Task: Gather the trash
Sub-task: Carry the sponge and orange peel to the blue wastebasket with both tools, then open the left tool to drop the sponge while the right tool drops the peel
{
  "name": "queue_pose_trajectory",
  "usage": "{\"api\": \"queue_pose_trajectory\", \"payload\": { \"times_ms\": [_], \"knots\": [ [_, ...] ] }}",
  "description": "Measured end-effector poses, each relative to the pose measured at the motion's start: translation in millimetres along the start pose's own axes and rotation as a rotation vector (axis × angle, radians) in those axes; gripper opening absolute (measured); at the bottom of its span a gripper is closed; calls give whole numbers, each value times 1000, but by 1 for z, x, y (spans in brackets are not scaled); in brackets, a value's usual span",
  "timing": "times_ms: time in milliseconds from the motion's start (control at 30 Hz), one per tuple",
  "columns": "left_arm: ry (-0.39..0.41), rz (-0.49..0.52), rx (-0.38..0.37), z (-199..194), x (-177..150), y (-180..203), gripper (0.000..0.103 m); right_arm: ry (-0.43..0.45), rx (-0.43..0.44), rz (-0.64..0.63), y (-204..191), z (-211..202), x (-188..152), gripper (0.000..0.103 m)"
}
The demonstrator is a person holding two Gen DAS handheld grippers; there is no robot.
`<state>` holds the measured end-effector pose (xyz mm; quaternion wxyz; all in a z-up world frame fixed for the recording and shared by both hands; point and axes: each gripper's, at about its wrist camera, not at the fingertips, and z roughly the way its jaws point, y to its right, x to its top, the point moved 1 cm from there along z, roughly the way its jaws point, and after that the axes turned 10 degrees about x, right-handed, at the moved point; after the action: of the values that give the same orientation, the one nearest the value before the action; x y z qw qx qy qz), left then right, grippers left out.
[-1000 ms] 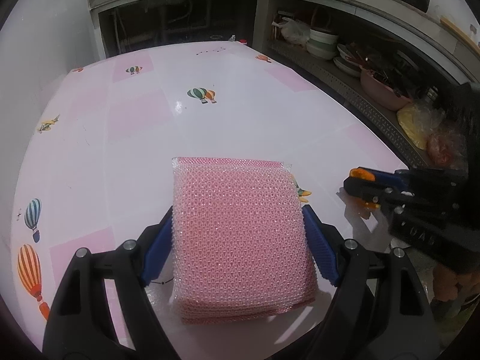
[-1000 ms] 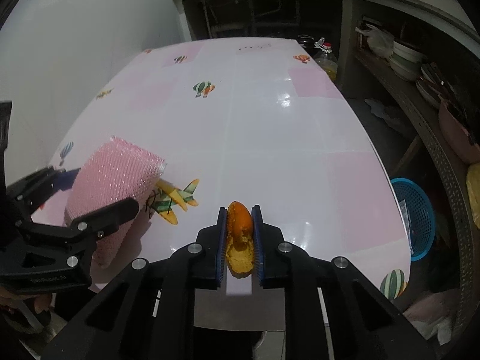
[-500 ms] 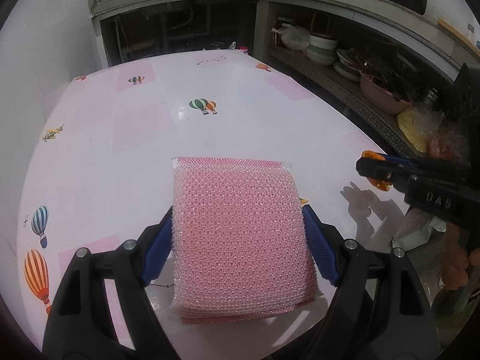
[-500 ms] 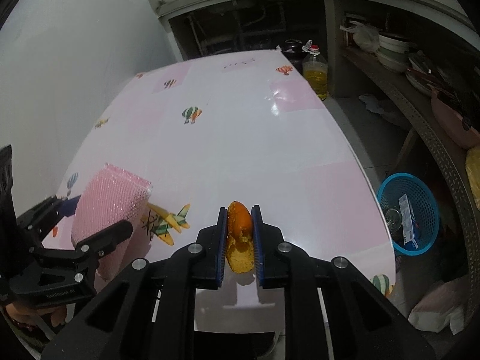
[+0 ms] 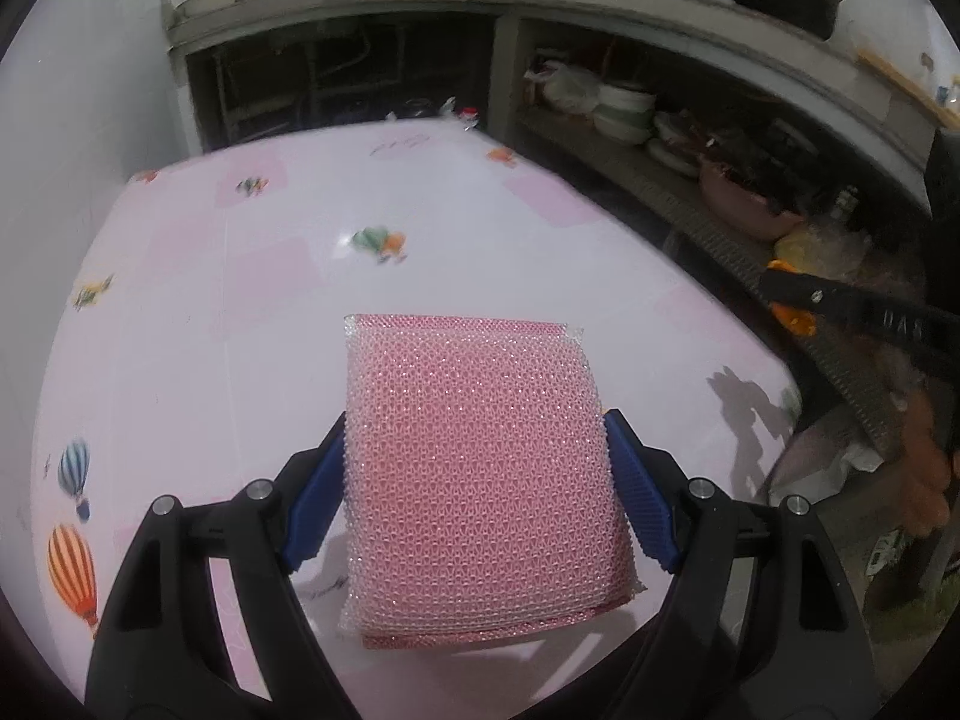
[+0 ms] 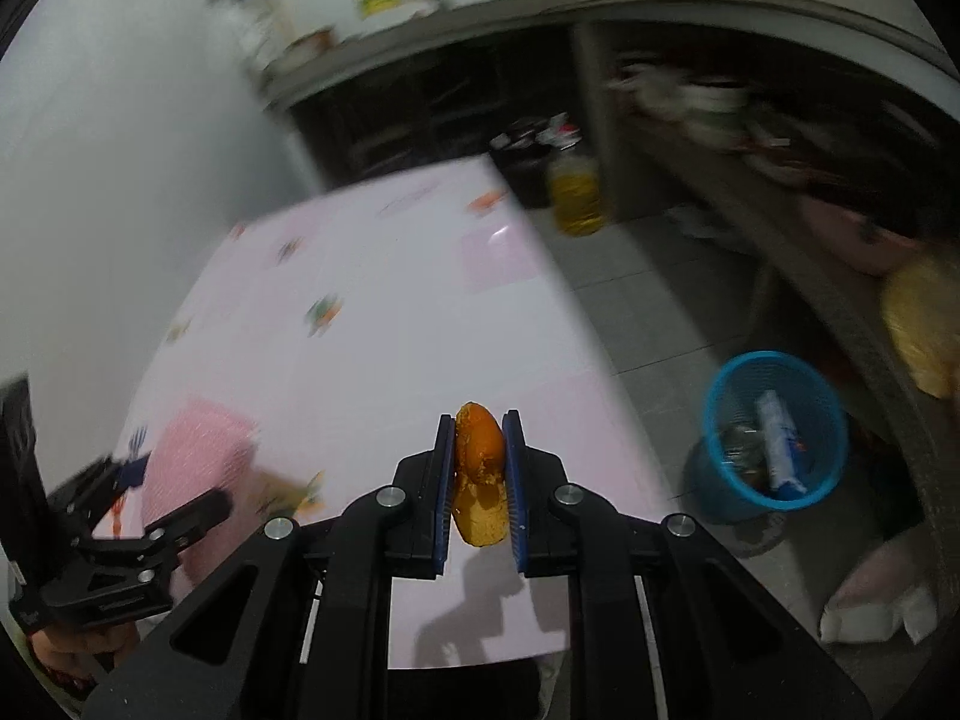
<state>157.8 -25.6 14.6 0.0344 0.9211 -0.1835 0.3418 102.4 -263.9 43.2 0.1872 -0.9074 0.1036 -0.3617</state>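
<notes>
My left gripper (image 5: 474, 420) is shut on a pink mesh scouring sponge (image 5: 480, 480), its blue pads pressing both sides just above the pink table (image 5: 240, 312). In the right wrist view that sponge (image 6: 204, 444) and the left gripper (image 6: 174, 483) sit at the lower left. My right gripper (image 6: 479, 420) is shut on a piece of orange peel (image 6: 477, 456), held over the table's near right part. From the left wrist view the right gripper (image 5: 786, 294) reaches in at the right edge, with the orange peel (image 5: 795, 321) showing at its tip.
A blue mesh bin (image 6: 720, 420) with wrappers in it stands on the tiled floor right of the table. A yellow oil bottle (image 6: 576, 192) stands on the floor past the table's far corner. Shelves with bowls (image 5: 624, 114) run along the right. A white wall borders the left.
My right gripper has risen and swung right with the peel, rolling as it went, so the blue bin is now in full view. The left gripper and sponge have stayed put.
</notes>
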Motion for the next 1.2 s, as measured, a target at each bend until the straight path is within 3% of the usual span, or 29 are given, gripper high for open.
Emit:
{"api": "queue_pose_trajectory", "payload": {
  "times_ms": [133, 267, 433, 533, 667, 900, 1033, 1200],
  "knots": [
    [38, 28, -86, -6, 24, 20, 76, 106, -124, 119, 58, -50, 3, 16],
    [38, 67, -230, -3, 57, 57, 76, 143, -216, 251, 114, -80, -12, 16],
    [-53, 103, -411, 24, 100, 123, 76, 127, -233, 422, 175, -84, -47, 16],
    [-149, 118, -461, 59, 123, 168, 76, 110, -203, 521, 207, -71, -65, 16],
    [-293, 151, -468, 115, 138, 227, 76, 84, -189, 623, 248, -41, -81, 16],
    [-510, 231, -409, 218, 139, 330, 76, 45, -196, 740, 306, 5, -96, 16],
    [-572, 202, -382, 268, 136, 371, 78, 27, -195, 794, 325, 18, -105, 16],
    [-632, 108, -346, 312, 129, 389, 80, 0, -200, 806, 337, 28, -113, 16]
  ]
}}
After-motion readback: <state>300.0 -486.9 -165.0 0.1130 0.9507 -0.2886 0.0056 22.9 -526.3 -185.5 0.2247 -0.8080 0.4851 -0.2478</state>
